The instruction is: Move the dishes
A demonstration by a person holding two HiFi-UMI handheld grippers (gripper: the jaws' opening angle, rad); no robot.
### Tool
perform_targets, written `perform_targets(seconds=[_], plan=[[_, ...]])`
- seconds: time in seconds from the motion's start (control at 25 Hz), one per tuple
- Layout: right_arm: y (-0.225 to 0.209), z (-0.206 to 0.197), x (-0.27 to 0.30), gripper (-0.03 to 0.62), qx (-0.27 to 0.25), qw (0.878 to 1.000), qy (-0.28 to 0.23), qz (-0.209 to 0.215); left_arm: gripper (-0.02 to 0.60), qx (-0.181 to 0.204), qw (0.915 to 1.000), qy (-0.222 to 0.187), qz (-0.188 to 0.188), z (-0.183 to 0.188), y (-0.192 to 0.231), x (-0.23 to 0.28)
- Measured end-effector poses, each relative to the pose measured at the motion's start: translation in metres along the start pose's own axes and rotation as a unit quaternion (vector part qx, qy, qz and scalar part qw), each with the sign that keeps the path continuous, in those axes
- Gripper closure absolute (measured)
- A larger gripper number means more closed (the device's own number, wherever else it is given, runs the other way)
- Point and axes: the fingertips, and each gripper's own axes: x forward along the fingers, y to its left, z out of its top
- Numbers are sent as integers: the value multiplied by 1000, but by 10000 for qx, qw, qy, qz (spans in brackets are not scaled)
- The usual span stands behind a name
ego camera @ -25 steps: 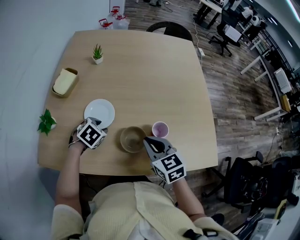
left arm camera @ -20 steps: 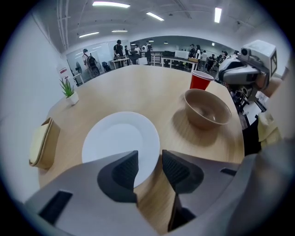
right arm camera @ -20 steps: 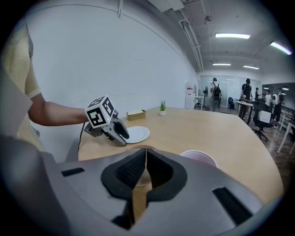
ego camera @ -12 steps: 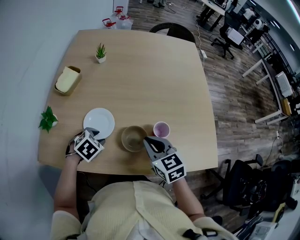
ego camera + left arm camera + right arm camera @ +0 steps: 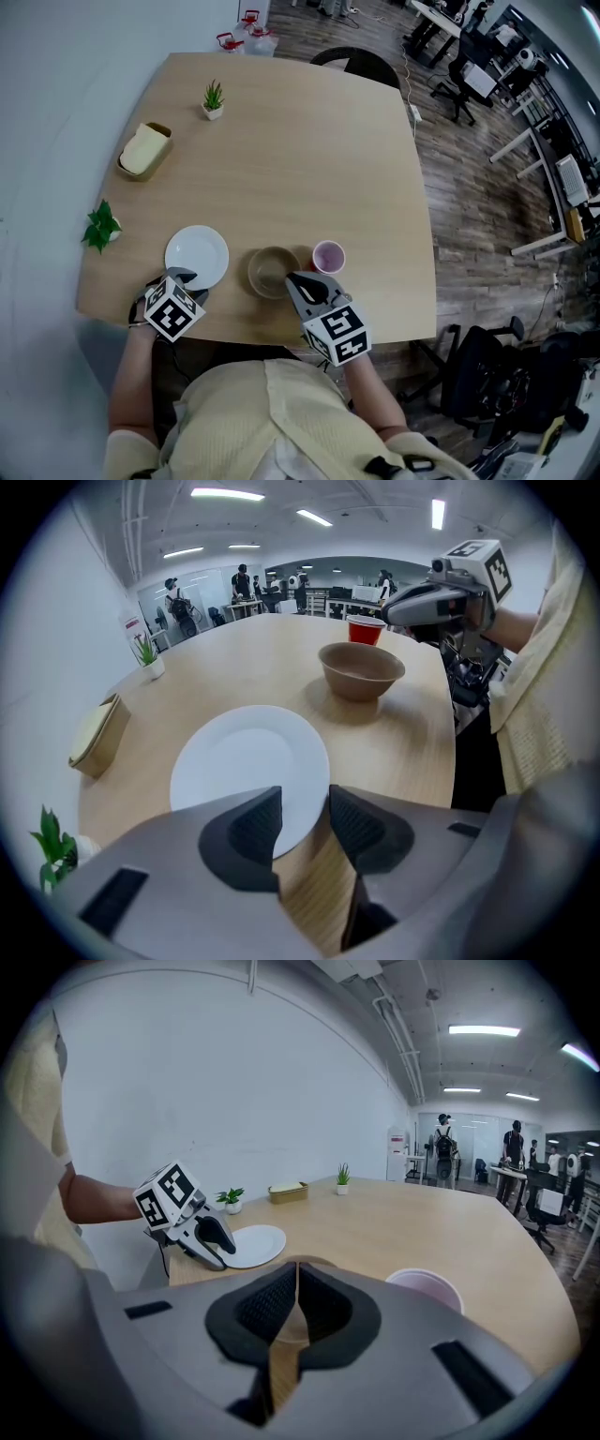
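At the near left edge of the table (image 5: 309,159) the left gripper (image 5: 305,808) sits low, its forearm reaching in from the near side and its nose aimed toward the far side. Its jaws stand a modest way apart and hold nothing. The plate (image 5: 197,255) lies flat directly ahead of it, and the plate's near rim shows in the gap between the jaws. No view settles whether the pads already straddle that rim or stop just short of it. That is the relation the next move depends on, as I judge it: the plate is round, so it has no long axis to line up with. The claw needs only a short push forward at table height for the rim to pass between the pads. This hand is much the nearer of the two to the plate. Just right of the plate, and apart from it, stands the bowl (image 5: 272,272), upright and empty. The right gripper (image 5: 296,1288) is at the bowl's near right side, angled toward the far left, and from the left gripper view it looks raised rather than resting on the bowl. Its jaws are closed to a slit, with nothing clamped that I can see. The cup (image 5: 328,255) stands just right of the bowl, far of this claw.
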Motion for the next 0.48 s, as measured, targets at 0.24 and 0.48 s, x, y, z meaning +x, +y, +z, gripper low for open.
perform_targets(seconds=[0.24, 0.48], plan=[[5, -3, -1, 571, -47, 10000, 38, 66, 416, -52, 10000, -37, 19, -14, -10, -8], [5, -5, -2, 571, -58, 9999, 72, 89, 416, -126, 9998, -139, 94, -24, -14, -13]])
